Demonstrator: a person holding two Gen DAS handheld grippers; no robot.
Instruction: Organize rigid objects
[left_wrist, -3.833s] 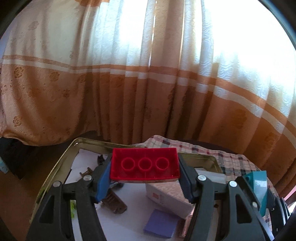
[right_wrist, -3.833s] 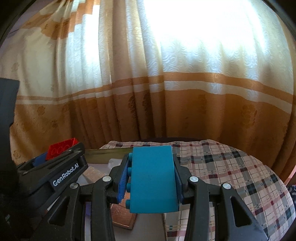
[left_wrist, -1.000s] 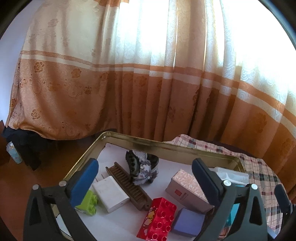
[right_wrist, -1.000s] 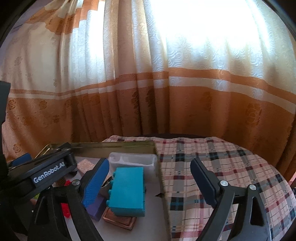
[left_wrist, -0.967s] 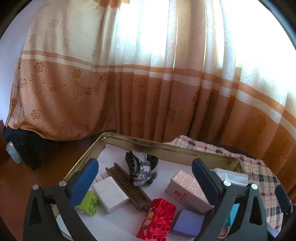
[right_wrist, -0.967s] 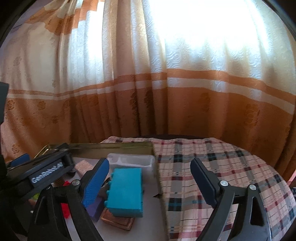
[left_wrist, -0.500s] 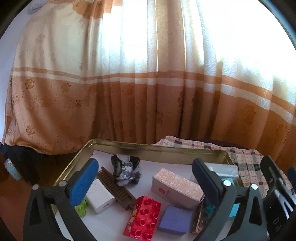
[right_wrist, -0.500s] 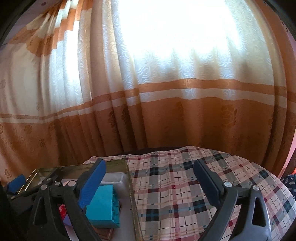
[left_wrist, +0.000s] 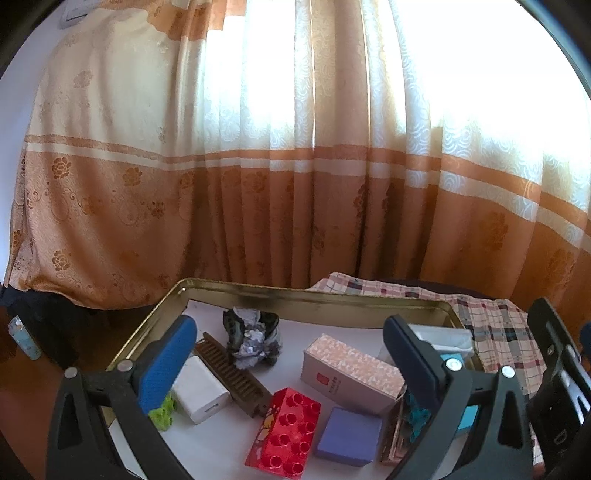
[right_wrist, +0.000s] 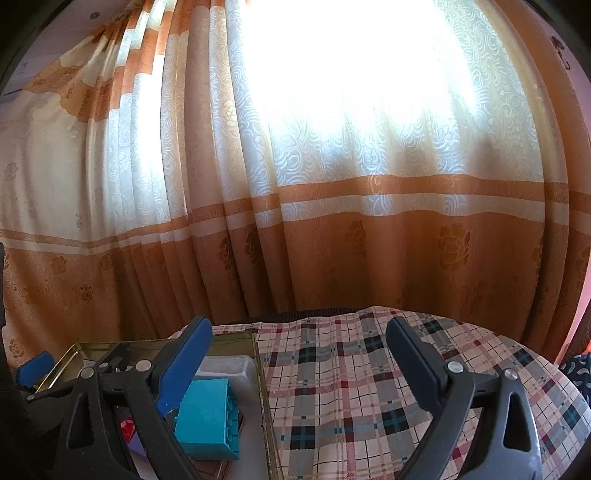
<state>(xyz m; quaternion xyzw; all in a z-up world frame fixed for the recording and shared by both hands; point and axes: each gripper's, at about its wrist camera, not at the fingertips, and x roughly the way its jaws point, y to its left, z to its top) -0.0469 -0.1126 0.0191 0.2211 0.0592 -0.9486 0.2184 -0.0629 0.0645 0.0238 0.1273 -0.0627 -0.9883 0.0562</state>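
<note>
Your left gripper (left_wrist: 288, 354) hangs spread wide and holds nothing, above the near part of the gold metal tray (left_wrist: 314, 295). Just beyond its fingers the red brick (left_wrist: 286, 435) lies flat on the tray's white floor, studs up, with the purple block (left_wrist: 349, 435) touching or nearly touching its right side. Farther in sit the pink box (left_wrist: 351, 373), the brown comb (left_wrist: 232, 373), the white box (left_wrist: 201, 393), the small green brick (left_wrist: 164, 408) at the left edge and a crumpled grey lump (left_wrist: 253, 338).

Your right gripper (right_wrist: 299, 354) is spread wide too, with nothing between its fingers, over the plaid tablecloth (right_wrist: 388, 387) on the desk. The teal brick (right_wrist: 207, 424) rests in the tray's right near corner, left of that gripper, before the white container (right_wrist: 229, 365).
</note>
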